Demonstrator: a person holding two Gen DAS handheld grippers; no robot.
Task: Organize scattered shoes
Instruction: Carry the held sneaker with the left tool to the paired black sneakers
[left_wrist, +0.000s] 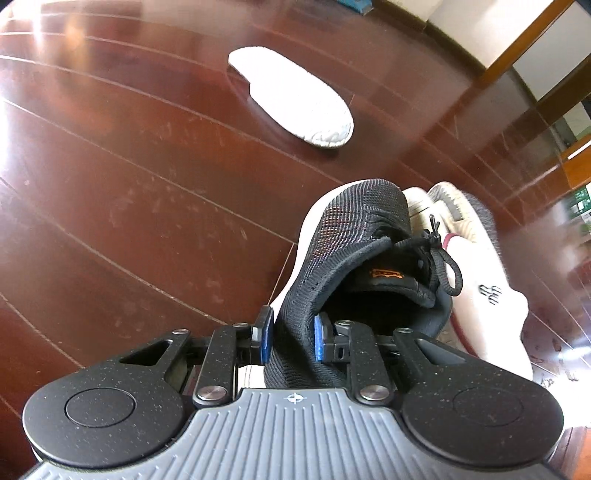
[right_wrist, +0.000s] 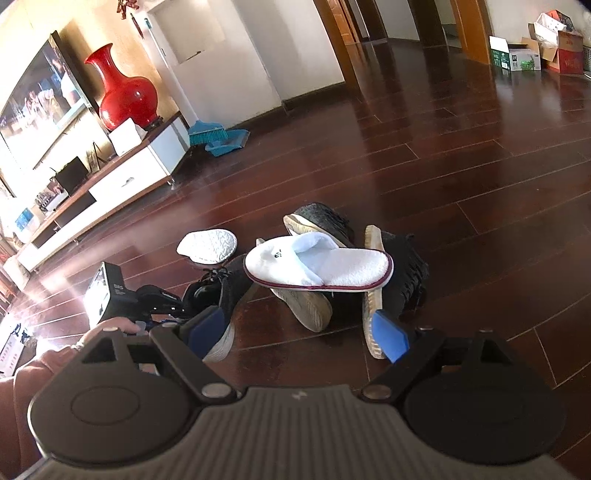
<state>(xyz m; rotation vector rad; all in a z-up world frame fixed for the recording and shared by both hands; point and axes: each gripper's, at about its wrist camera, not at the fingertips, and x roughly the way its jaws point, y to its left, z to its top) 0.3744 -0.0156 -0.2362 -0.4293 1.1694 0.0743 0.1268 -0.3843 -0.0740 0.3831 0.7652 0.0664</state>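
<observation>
My left gripper is shut on the heel collar of a black knit sneaker with a white sole, one pad outside and one inside the opening; the same sneaker shows in the right wrist view. A white slipper lies sole-up ahead on the floor, also seen from the right. A second white slipper rests upright on top of a pile of dark shoes with tan soles. My right gripper is open and empty, just short of the pile.
Dark red wooden floor all around. A TV cabinet with a red vase stands at the left. A blue broom and dustpan lie by the wall. Cardboard boxes stand far right.
</observation>
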